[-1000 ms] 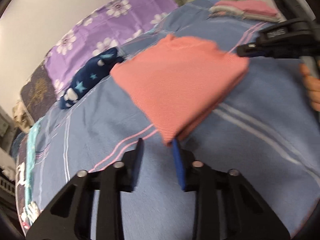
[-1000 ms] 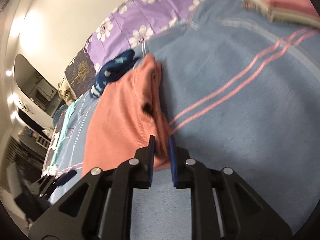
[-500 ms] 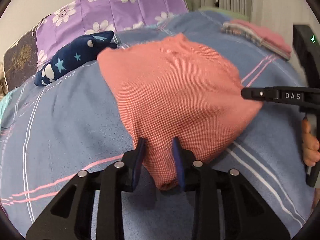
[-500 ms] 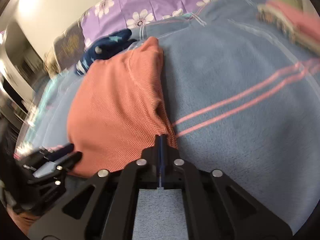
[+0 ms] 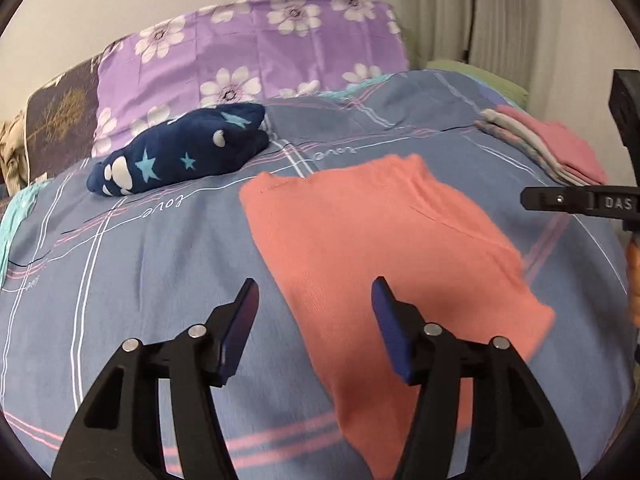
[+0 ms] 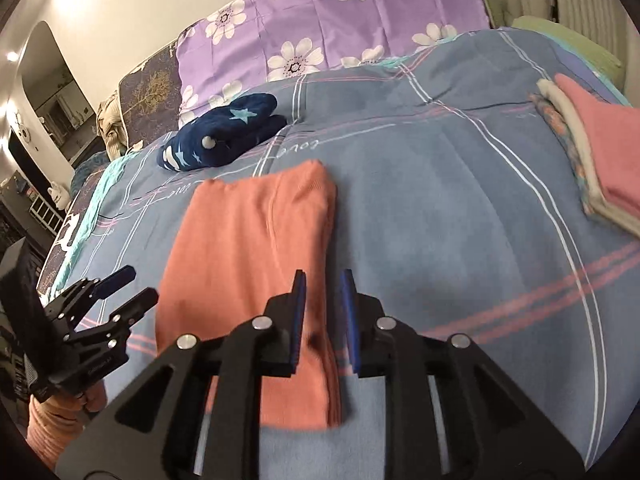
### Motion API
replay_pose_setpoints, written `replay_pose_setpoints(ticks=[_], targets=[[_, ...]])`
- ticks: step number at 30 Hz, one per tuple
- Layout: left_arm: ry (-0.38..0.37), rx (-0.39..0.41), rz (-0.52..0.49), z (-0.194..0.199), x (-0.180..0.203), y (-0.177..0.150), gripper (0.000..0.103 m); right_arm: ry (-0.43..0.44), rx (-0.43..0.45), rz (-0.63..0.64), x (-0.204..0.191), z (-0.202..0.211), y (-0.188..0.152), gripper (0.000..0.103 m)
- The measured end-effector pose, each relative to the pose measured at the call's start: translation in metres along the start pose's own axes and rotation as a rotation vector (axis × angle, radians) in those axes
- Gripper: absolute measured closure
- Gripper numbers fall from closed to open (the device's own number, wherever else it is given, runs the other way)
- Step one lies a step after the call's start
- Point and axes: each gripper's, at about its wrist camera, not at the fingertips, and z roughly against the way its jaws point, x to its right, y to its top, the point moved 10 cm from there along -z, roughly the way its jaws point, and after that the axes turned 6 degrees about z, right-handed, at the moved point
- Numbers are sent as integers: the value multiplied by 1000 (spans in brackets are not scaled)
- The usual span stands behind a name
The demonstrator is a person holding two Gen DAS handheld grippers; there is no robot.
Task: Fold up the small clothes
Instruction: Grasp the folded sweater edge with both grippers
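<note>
The coral garment (image 5: 384,248) lies folded flat on the bed (image 5: 160,248), just in front of the navy star-print bundle (image 5: 180,152), so this fold looks finished and the next move is probably setting it on the folded stack (image 6: 592,152) beyond it. Both the left gripper (image 5: 312,304) and right gripper (image 6: 322,292) have just been opening, fingers now apart and holding nothing, whereas half a second ago they pinched the garment's near edge.

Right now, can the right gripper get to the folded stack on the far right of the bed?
Probably yes. The right gripper is open and empty above the salmon garment's edge, and only bare blue bedspread lies between it and the folded stack. Nothing blocks it.
</note>
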Motion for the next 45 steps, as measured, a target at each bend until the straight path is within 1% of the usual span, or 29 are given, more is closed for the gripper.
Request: replay_pose_setpoints(ticks=[2,4,5,6,7,8,10,11,12,13,14,16,18,19,20,21,23,24,25,26,27,29,30,32,36,38,40,42,45], targets=[[17,-14,3,-17,-3,6,38,3,-10,1,2,-16,11,84],[39,-31,13,-30,-8,6,33,29,-23,-3,0,-32,20,83],[44,-39,22,-35,-11,4,31,55,-37,2,-3,-44,25,78],[41,-46,34,-40,-14,2,27,60,-44,11,-5,-51,28,67],[38,-50,55,-45,-18,-2,22,54,-55,31,-7,-59,30,62],[35,-48,69,-48,-20,-5,20,26,-75,73,-8,-71,31,56],[14,-51,113,-53,-28,-10,15,-47,-104,129,-2,-91,28,56],[-2,-55,136,-54,-31,-12,14,-89,-104,136,9,-102,28,56],[-13,-59,148,-55,-32,-12,14,-80,-89,115,16,-107,29,56],[-26,-64,166,-56,-33,-13,14,-33,-74,70,23,-110,30,56],[-29,-65,170,-57,-34,-14,14,25,-52,2,30,-110,30,57],[-25,-65,167,-59,-33,-14,13,59,-23,-50,38,-106,31,63],[-21,-64,167,-59,-33,-14,12,16,-5,-46,40,-102,33,70],[-20,-64,170,-59,-34,-14,11,-25,4,-42,42,-98,34,76],[-21,-65,177,-59,-35,-15,11,-73,10,-40,46,-93,34,87],[-24,-65,182,-59,-36,-15,10,-58,15,-46,44,-89,34,87],[-26,-66,186,-59,-36,-15,10,71,11,-64,28,-80,33,87],[-23,-64,184,-59,-36,-15,10,101,0,-51,20,-77,31,84],[-17,-62,179,-59,-36,-15,10,111,-5,-28,14,-74,30,77],[-13,-60,175,-58,-35,-15,10,97,-4,12,7,-72,28,61],[-12,-59,173,-58,-35,-15,10,81,-7,37,5,-73,26,54],[-22,-59,176,-58,-36,-15,10,4,-55,88,7,-86,16,54],[-27,-60,180,-58,-36,-15,10,-1,-63,82,9,-92,12,54],[-37,-62,190,-58,-37,-16,10,17,-42,65,12,-93,11,53],[-49,-67,202,-59,-39,-16,8,37,-37,39,12,-83,11,53],[-59,-67,211,-59,-39,-16,8,67,-42,36,8,-78,9,53],[-63,-66,213,-59,-39,-16,8,90,-55,41,5,-76,7,50],[-66,-66,214,-59,-38,-17,8,103,-72,53,3,-77,4,44],[-81,-64,222,-58,-38,-17,8,115,-79,64,1,-76,1,43]])
